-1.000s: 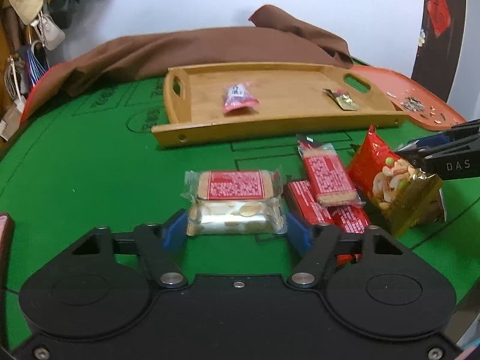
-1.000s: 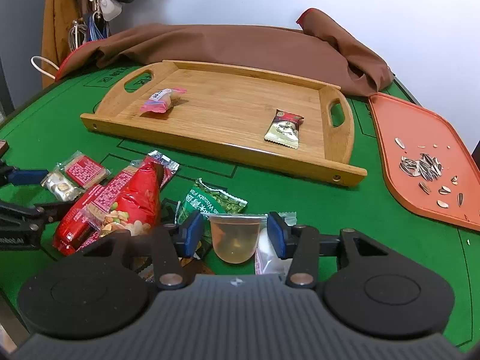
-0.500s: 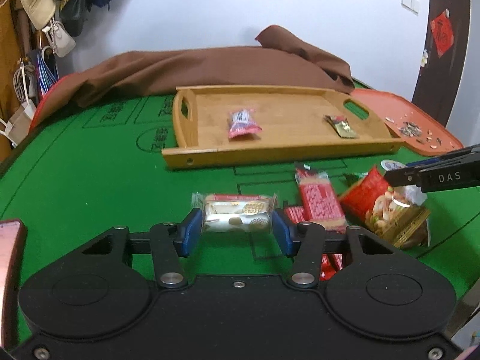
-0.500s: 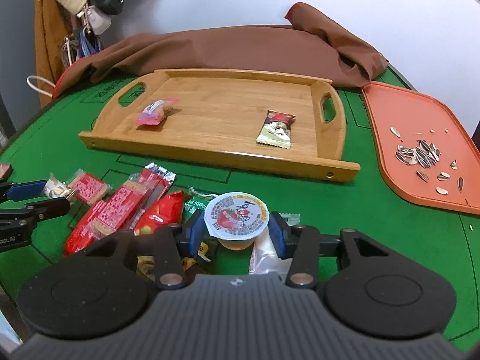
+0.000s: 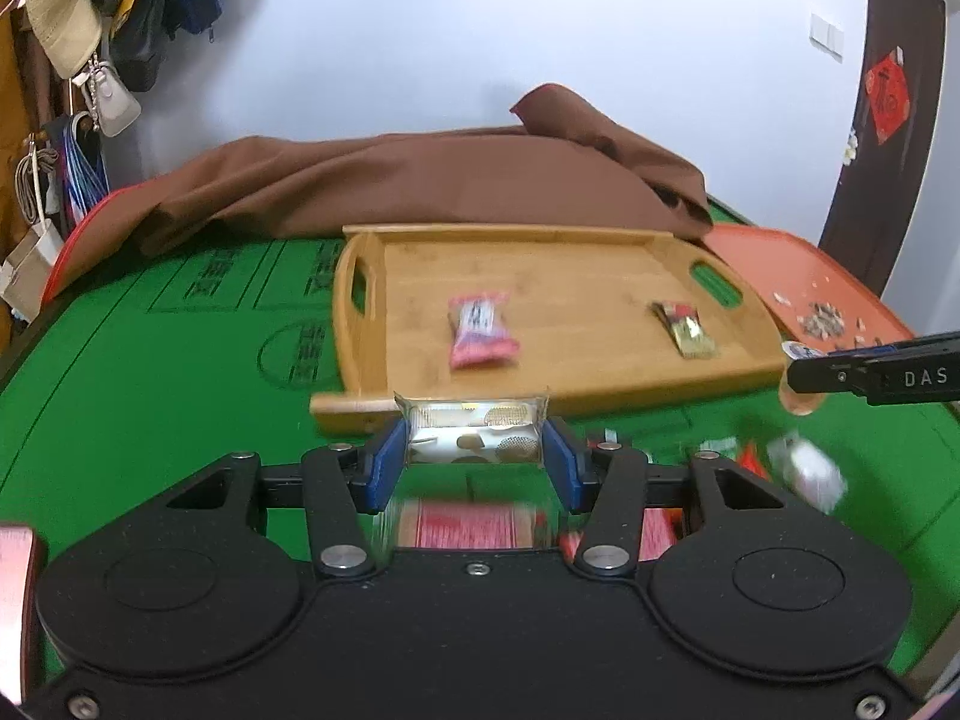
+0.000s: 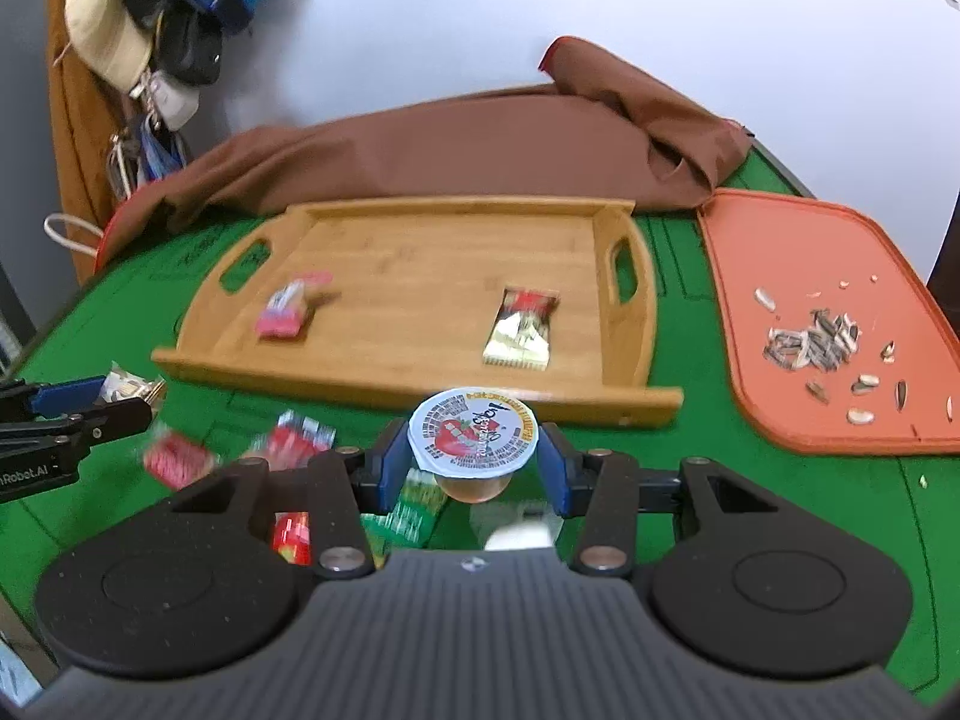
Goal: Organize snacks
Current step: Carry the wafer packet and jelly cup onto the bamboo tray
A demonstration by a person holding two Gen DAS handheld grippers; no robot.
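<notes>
My left gripper [image 5: 474,450] is shut on a clear-wrapped biscuit pack [image 5: 474,432], held above the green table just in front of the wooden tray [image 5: 570,384]. My right gripper [image 6: 474,462] is shut on a jelly cup [image 6: 473,441] with a printed foil lid, also lifted near the tray's [image 6: 420,384] front rim. A pink candy [image 5: 480,330] and a gold-and-red packet [image 5: 684,327] lie inside the tray. Red biscuit packs [image 6: 180,459] and a green packet [image 6: 414,507] remain on the table below, blurred.
An orange tray [image 6: 798,276] with sunflower seeds [image 6: 810,345] sits right of the wooden tray. A brown cloth [image 5: 420,180] is heaped behind it. Bags and a hat [image 5: 60,12] hang at the far left. The table is green felt [image 5: 150,372].
Both grippers closed on their snacks and lifted them off the table toward the tray. The jelly cup tipped so its lid faces the camera.
</notes>
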